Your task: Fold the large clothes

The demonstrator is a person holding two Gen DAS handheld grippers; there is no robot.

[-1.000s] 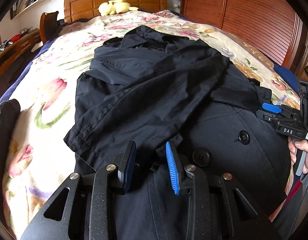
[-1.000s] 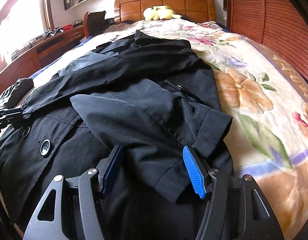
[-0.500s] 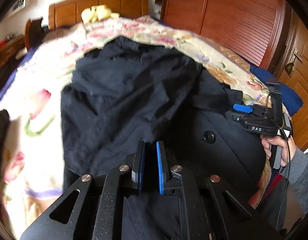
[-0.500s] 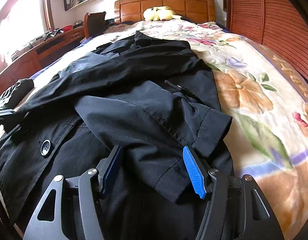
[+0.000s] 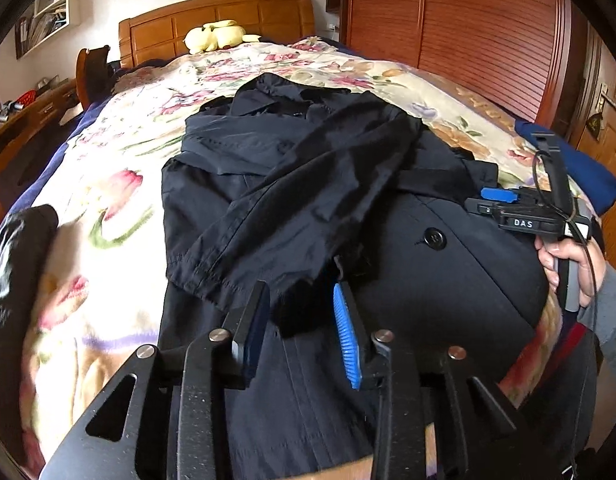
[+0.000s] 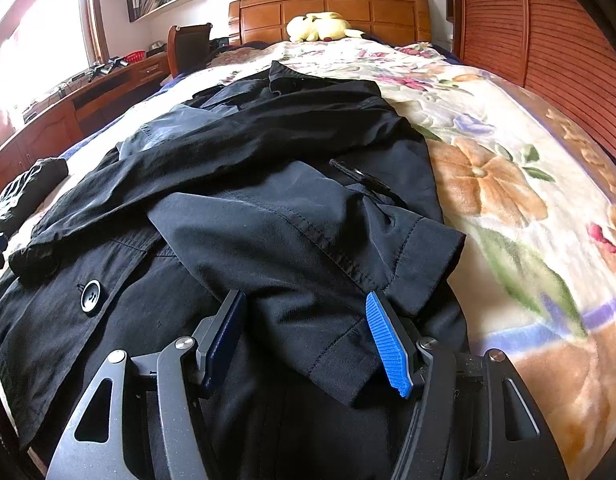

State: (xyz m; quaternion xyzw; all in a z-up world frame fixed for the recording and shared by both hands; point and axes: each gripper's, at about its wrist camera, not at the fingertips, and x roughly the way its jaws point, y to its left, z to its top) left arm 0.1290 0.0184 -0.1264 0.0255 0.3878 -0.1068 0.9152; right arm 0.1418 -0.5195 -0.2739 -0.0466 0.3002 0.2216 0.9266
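A large black coat lies lengthwise on the flowered bed, collar toward the headboard, both sleeves folded across its front. My left gripper is open just above the coat's lower front, by the left sleeve's cuff. My right gripper is open over the other sleeve's cuff, holding nothing. The right gripper also shows in the left wrist view, held in a hand at the coat's right edge. The coat also fills the right wrist view, with a black button.
A flowered bedspread covers the bed. A yellow plush toy lies by the wooden headboard. A wooden wardrobe stands right. A desk stands left. A dark garment lies at the bed's left edge.
My left gripper was open, shut half a second ago over the coat's lower front, and is open again now. The right gripper stayed open and almost still.
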